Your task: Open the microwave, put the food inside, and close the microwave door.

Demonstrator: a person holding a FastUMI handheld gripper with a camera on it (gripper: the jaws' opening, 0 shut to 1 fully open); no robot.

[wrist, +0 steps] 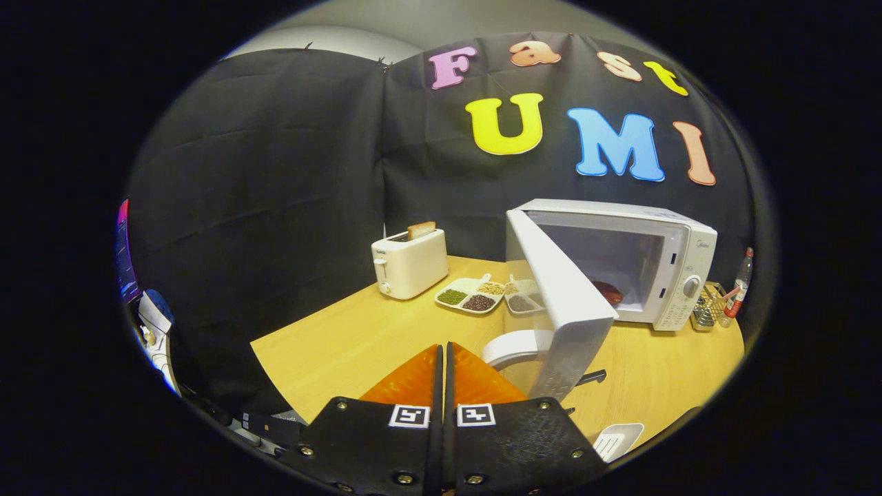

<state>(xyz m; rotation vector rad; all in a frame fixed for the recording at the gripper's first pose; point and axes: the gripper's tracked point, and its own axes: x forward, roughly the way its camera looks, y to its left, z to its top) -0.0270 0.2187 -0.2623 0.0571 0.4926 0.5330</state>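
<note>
The tongs (442, 355) are seen pressed together, the two fingers meeting along a thin seam with nothing held between them and their tips raised over the bare wooden worktop (344, 344). Just ahead of the tips and slightly to the right, a white dish (513, 346) is partly hidden by the lower edge of one microwave door (561, 303), which is swung wide open toward the tongs. Beyond the door stands one white microwave (648, 265), its cavity exposed, and one dark reddish piece of food (610, 291) is seen lying inside on the cavity floor. To the right of the tongs, near the worktop's edge, one white slotted spatula (618, 441) lies flat, and a dark handle (592, 377) shows from behind the door. Further ahead, two divided trays (475, 295) of beans and grains sit side by side, the second seen through the door glass. Beyond and left of them, one white toaster (410, 264) holds one slice of toast (421, 229). Right of the microwave, a wire basket (708, 308) and one bottle (739, 284) are seen.
</note>
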